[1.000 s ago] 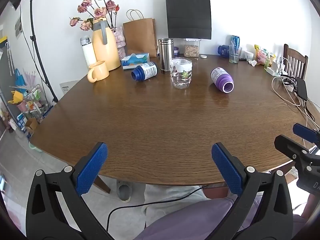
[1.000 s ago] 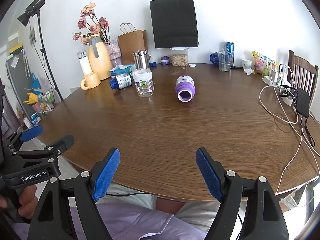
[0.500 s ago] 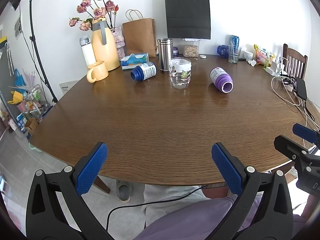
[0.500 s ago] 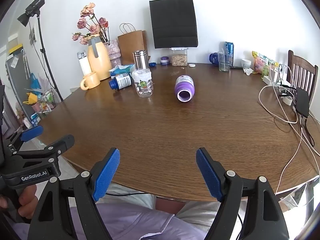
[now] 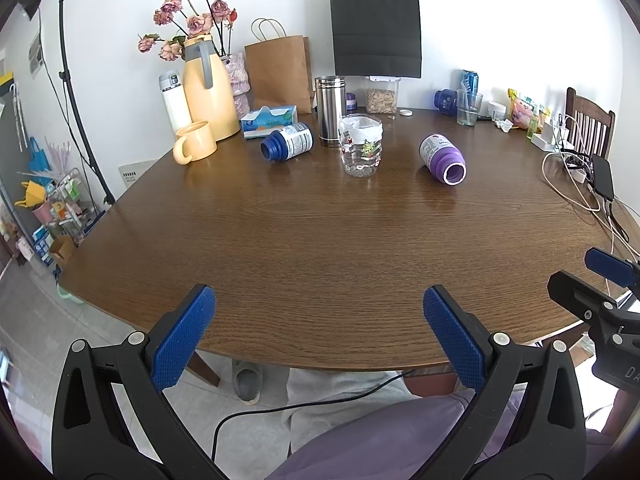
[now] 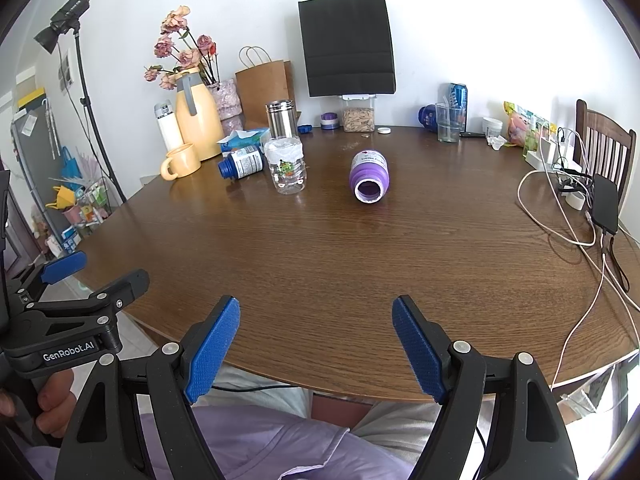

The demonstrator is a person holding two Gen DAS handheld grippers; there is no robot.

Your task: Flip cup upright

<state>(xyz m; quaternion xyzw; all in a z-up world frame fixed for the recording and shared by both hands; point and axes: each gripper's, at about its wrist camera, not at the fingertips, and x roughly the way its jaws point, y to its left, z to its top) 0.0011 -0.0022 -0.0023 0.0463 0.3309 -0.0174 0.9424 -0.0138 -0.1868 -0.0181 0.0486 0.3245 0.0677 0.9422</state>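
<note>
A purple cup [image 5: 443, 157] [image 6: 369, 175] lies on its side on the brown wooden table [image 5: 320, 248], far right of the middle, with its open mouth turned toward me. My left gripper [image 5: 318, 300] hangs open over the table's near edge, nothing between its blue pads, well short of the cup. My right gripper [image 6: 316, 308] is also open and empty at the near edge, roughly in line with the cup. Each gripper shows at the side of the other's view.
Left of the cup stand a clear patterned jar [image 5: 361, 146], a steel canister [image 5: 330, 111], a blue bottle on its side [image 5: 287, 147], a yellow mug [image 5: 196, 142] and a yellow jug [image 5: 208, 90]. Cables and a power bank [image 6: 604, 204] lie at the right edge.
</note>
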